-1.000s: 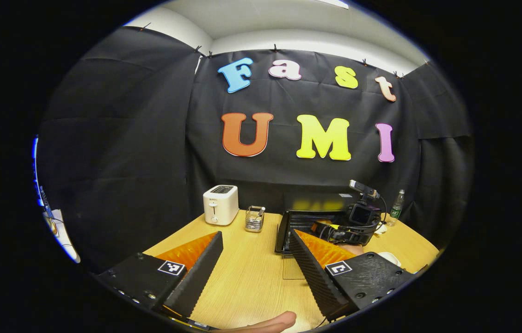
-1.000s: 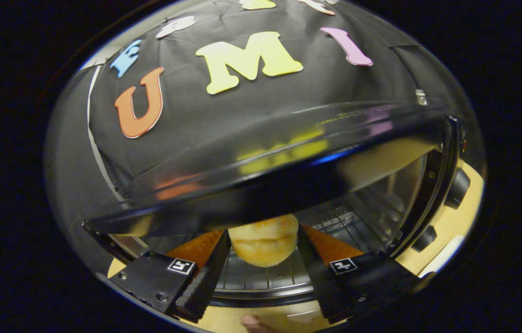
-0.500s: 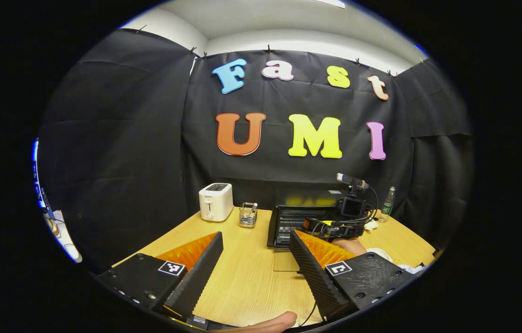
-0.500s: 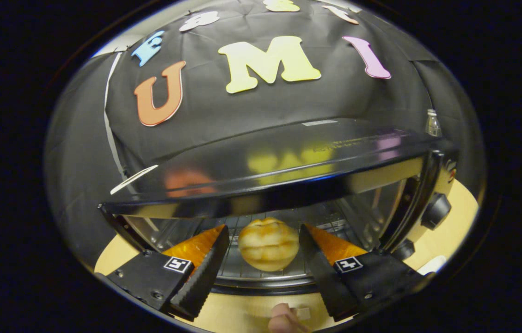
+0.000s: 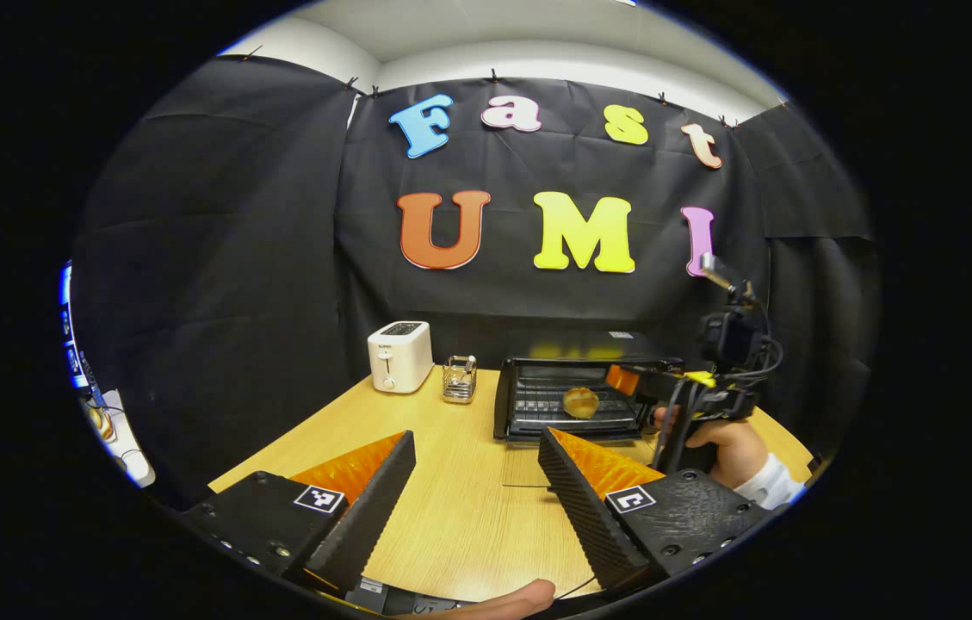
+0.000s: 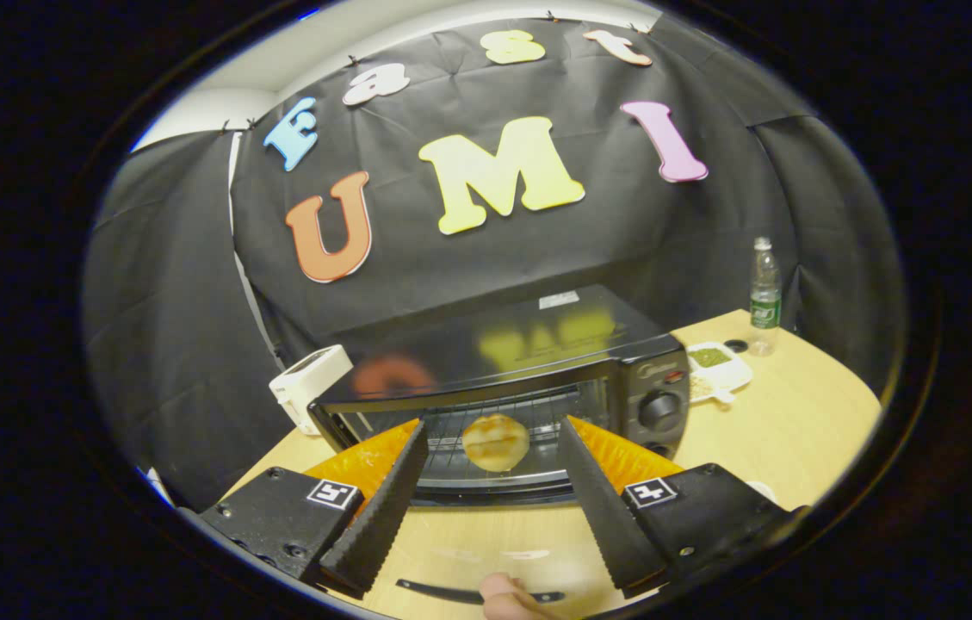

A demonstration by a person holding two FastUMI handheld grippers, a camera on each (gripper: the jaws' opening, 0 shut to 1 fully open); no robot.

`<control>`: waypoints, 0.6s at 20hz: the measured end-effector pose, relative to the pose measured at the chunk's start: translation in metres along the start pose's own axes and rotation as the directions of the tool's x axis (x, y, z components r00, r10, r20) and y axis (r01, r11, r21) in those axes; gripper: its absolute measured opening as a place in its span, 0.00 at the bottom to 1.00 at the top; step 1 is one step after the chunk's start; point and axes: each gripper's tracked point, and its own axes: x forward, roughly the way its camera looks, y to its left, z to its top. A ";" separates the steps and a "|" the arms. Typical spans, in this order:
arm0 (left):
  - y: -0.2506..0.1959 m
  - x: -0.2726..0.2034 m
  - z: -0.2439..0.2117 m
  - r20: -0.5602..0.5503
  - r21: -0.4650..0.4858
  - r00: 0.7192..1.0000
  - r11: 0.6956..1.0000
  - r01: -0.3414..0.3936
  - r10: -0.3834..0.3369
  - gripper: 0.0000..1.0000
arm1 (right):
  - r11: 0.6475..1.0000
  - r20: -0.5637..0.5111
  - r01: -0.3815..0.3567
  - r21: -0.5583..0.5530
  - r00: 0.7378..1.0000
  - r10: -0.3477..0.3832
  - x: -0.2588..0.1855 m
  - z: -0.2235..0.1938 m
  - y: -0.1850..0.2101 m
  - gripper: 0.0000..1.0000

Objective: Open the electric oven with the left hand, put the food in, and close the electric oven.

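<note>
Closing the oven (image 6: 520,379) door next w/ both grippers (image 5: 473,491) (image 6: 490,491) spread, empty: slam it & the bun (image 6: 495,442) rolls.

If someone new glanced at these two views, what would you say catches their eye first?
Most striking is the round golden bread roll sitting on the wire rack inside the black electric oven, whose glass door lies open and flat on the wooden table. The right gripper frames it, open and apart from it, and the left gripper is open over bare table. A white toaster stands left of the oven.
</note>
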 end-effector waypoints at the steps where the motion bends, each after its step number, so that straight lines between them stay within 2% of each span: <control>1: -0.003 0.002 -0.005 -0.011 -0.003 1.000 1.000 0.005 -0.005 0.95 | 1.000 0.016 -0.001 -0.011 1.000 0.001 -0.016 0.007 -0.003 0.94; 4: -0.014 0.013 -0.017 -0.050 -0.018 0.998 1.000 0.023 -0.024 0.95 | 0.998 0.082 0.020 -0.059 0.997 -0.016 -0.063 0.029 -0.023 0.94; 5: -0.018 0.018 -0.020 -0.061 -0.022 0.998 0.999 0.027 -0.028 0.95 | 0.996 0.113 0.038 -0.081 0.993 -0.028 -0.080 0.040 -0.030 0.98; 8: -0.036 0.036 -0.038 -0.109 -0.018 0.993 0.999 0.048 -0.050 0.95 | 0.984 0.217 0.116 -0.138 0.973 -0.084 -0.124 0.071 -0.055 0.94; 12: -0.085 0.059 -0.069 -0.204 -0.036 0.968 0.989 0.143 -0.148 0.93 | 0.974 0.264 0.159 -0.164 0.958 -0.112 -0.167 0.096 -0.077 0.94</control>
